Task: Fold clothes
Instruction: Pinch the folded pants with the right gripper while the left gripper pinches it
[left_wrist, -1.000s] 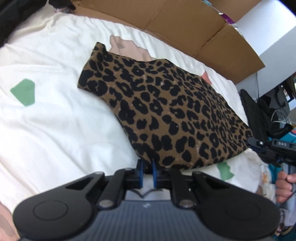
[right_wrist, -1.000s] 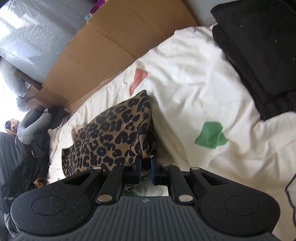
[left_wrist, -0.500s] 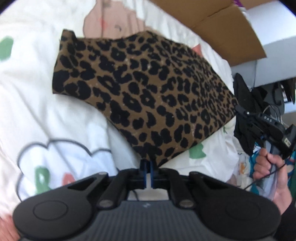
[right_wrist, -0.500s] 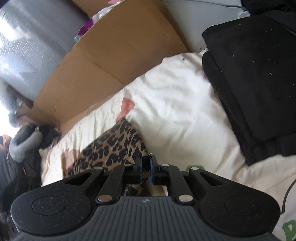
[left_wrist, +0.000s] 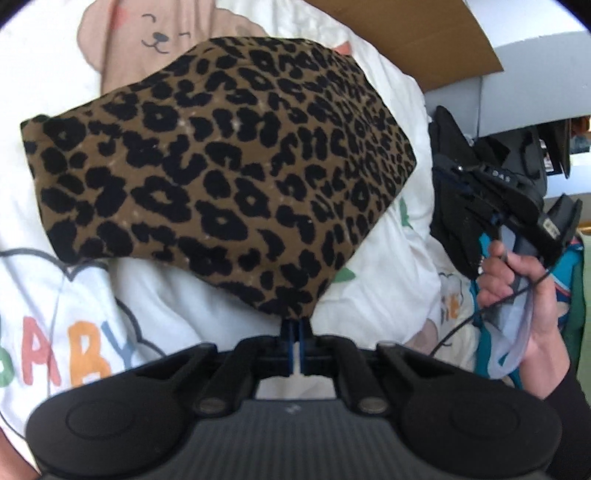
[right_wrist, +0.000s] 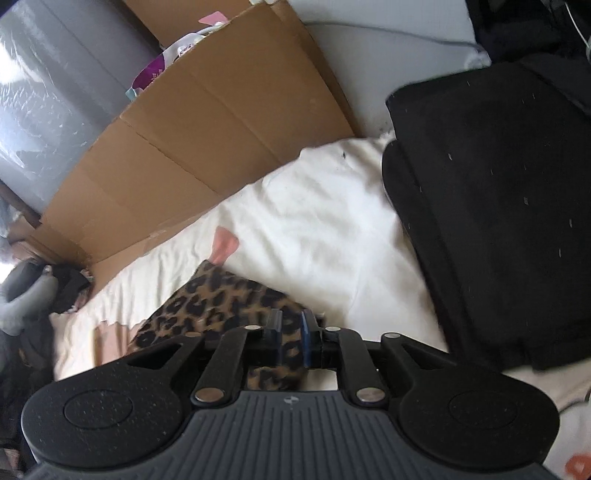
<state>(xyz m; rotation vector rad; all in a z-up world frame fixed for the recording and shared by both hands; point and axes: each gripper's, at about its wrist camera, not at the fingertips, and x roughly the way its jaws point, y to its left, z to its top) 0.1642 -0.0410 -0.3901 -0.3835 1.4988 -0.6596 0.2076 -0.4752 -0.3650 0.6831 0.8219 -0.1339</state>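
A leopard-print garment (left_wrist: 221, 166) lies on a white printed bed sheet (left_wrist: 155, 295), doubled over into a rounded bundle. My left gripper (left_wrist: 295, 328) is shut on its near corner, which rises to the blue pads. In the right wrist view the other end of the garment (right_wrist: 214, 299) runs between the fingers of my right gripper (right_wrist: 290, 328). Those jaws are opening, and the cloth sits loose in the gap. A hand (left_wrist: 524, 280) holding that right gripper shows at the right edge of the left wrist view.
A stack of folded black clothes (right_wrist: 498, 221) lies on the bed to the right of the garment. Flattened cardboard (right_wrist: 203, 147) leans along the far side of the bed. Dark clutter (right_wrist: 33, 295) sits at the left end.
The left gripper has carried its corner across, so the garment has gone from spread flat to bunched. The right jaws have widened around the cloth, and that view has swung toward the black stack.
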